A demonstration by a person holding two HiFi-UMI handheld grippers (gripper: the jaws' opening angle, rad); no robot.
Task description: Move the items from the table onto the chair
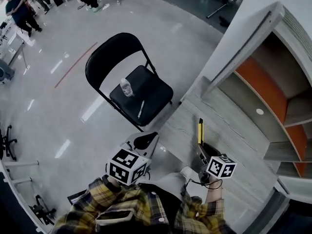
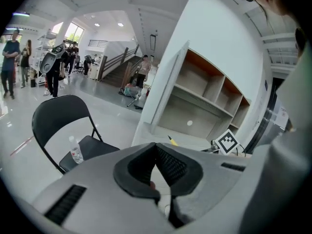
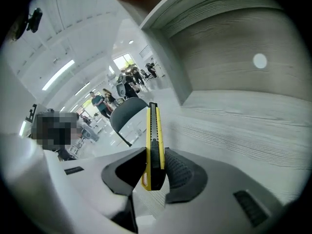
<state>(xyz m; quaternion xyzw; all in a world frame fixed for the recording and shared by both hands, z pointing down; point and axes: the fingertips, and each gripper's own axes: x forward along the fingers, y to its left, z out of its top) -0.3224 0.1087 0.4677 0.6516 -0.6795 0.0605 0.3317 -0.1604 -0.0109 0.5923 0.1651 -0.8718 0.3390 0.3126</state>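
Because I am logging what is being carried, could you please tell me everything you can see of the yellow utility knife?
The utility knife is a slim cutter: yellow plastic-looking body with a black strip along its middle and a black tip. Whether a blade is out I cannot tell. The right hand-held gripper is shut on its rear end, pressing on both flat sides, so it sticks forward past the jaws, clear above the pale wood-grain table, touching nothing else.
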